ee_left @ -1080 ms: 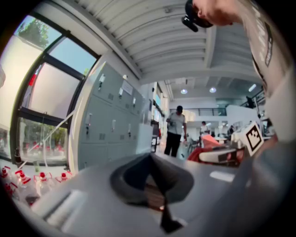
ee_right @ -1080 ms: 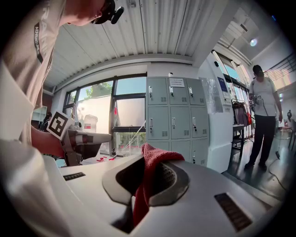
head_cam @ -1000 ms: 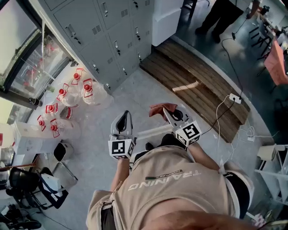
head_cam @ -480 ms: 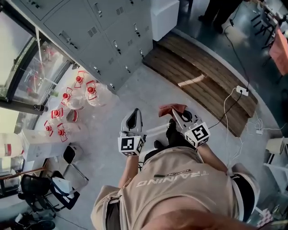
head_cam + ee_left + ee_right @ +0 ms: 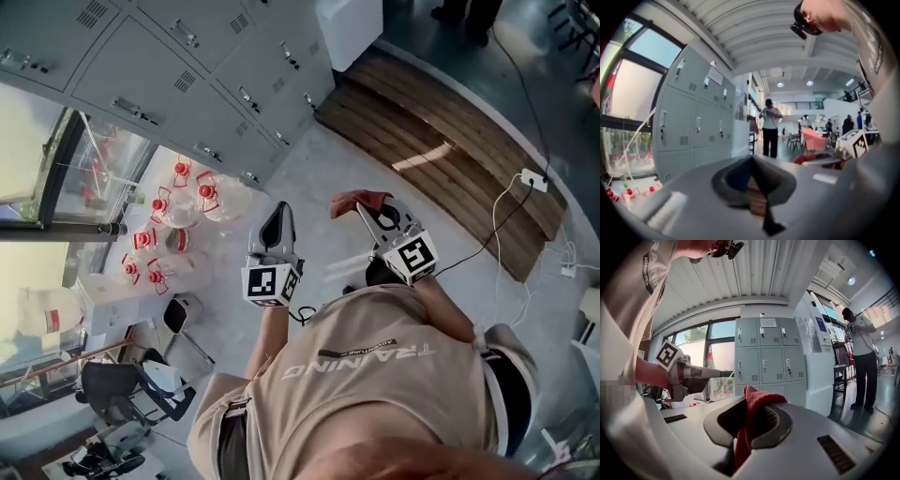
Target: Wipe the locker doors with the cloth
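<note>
**A:** Where's the cloth?

**B:** The red cloth (image 5: 746,413) is in the right claw (image 5: 749,397). The jaws are nearly closed and pinch it. A folded edge pokes up above the tips and the rest hangs down between them.

**A:** And the other one?

**B:** The left claw (image 5: 753,157) has its jaws pressed together with nothing in them. In the head view both claws are held out in front of the chest, side by side but apart, and they point toward 12 o'clock.

**A:** Is the cloth on the lockers?

**B:** No. The grey lockers (image 5: 197,56) stand toward 11 o'clock from the claws, across bare floor (image 5: 309,159), well clear of the cloth. In the right gripper view they're straight ahead at 12 o'clock, doors closed, each with a handle and a small vent.

**A:** Anything else around?

**B:** Clear jugs with red caps (image 5: 178,202) are bunched on the floor at about 9 o'clock from the left claw, at the foot of the lockers by a window. A wooden platform (image 5: 450,159) runs past at 2 o'clock from the right claw, and a white power strip (image 5: 535,178) lies on it. A standing person (image 5: 860,352) in dark trousers is at 3 o'clock in the right gripper view.
</note>
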A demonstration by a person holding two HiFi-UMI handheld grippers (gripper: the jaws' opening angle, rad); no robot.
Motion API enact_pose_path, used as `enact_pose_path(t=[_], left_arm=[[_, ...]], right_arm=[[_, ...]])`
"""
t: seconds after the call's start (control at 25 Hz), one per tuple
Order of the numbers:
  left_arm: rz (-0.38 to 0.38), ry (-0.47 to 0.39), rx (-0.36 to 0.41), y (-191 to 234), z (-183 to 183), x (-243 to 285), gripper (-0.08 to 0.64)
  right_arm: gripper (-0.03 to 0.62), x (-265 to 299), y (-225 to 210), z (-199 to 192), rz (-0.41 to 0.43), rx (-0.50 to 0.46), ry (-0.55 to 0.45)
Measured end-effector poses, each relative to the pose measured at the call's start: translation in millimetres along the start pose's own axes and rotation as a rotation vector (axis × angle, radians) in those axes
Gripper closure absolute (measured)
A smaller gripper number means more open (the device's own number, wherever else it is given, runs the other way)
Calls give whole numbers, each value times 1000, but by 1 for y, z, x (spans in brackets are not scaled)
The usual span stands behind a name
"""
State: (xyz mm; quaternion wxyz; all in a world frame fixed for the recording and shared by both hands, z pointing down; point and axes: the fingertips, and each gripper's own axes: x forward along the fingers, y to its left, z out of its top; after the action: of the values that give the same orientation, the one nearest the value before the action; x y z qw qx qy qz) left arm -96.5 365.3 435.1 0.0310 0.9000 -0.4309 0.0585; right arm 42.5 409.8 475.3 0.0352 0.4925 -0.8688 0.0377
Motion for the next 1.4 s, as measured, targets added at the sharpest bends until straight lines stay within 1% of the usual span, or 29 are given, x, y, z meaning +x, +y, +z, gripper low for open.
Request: enact_pose_path(t=[0.12, 0.24, 0.36, 0.48, 0.6, 0.68, 0.88, 1.0, 1.12, 1.28, 1.4], left_arm=[[25, 0, 3, 6, 7, 33, 555], [56, 7, -13, 8, 5, 59, 555], [91, 2, -11, 8, 9, 80, 555], [136, 3, -24, 13, 10, 90, 555], [169, 8, -47, 20, 8, 100, 555], [184, 13, -57, 27, 9, 106, 555], [210, 24, -40, 50, 12, 116, 555], [211, 33, -55, 69, 4, 124, 555], [193, 24, -77, 89, 0, 137, 555], [167, -30, -82, 127, 16, 163, 555], [150, -76, -78, 158, 29, 182, 555]], right_arm=[[565, 12, -34, 0, 6, 8, -15], [565, 21, -67, -8, 14, 38, -16], [565, 34, -91, -7, 45, 68, -17], [565, 49, -100, -3, 104, 57, -9], [565, 63, -105, 3, 154, 23, 0], [565, 75, -110, 4, 171, 20, 3], [565, 106, -119, 2, 190, 52, 6], [565, 125, -121, -1, 182, 53, 10], [565, 144, -124, 1, 161, 47, 24], [565, 179, -130, 23, 131, 15, 22], [565, 210, -133, 45, 123, -33, 3]])
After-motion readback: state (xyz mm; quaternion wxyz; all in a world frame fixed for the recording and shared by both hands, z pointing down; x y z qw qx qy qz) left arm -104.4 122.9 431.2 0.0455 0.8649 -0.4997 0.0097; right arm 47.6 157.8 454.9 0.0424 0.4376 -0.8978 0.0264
